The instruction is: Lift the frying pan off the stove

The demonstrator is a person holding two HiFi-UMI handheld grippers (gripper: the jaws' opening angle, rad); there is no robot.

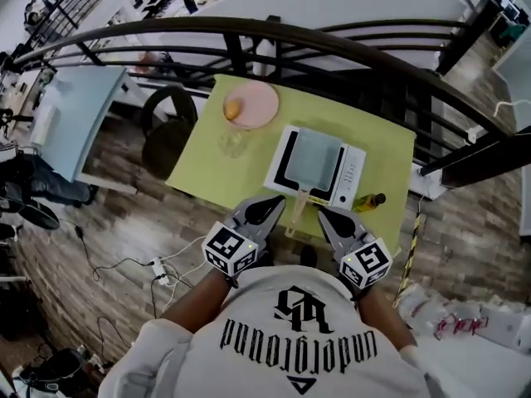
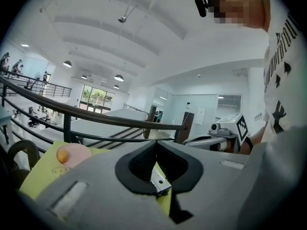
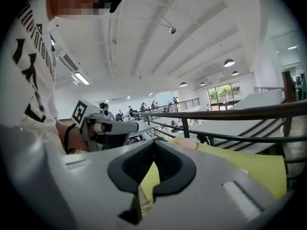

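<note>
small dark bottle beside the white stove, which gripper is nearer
Right. The right gripper is just left of the small dark bottle; the left gripper is farther left, across the pale pan handle.

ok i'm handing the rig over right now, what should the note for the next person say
Left gripper: shut, holding nothing, just left of the pan handle.
Right gripper: shut, holding nothing, just right of the handle.
Frying pan: sits on the stove on the yellow table, with its handle pointing toward the person, between the two grippers.
Done: both grippers are brought up to the handle; nothing is gripped.
Left: open a gripper, close it on the handle, then lift the pan off the stove.
</note>
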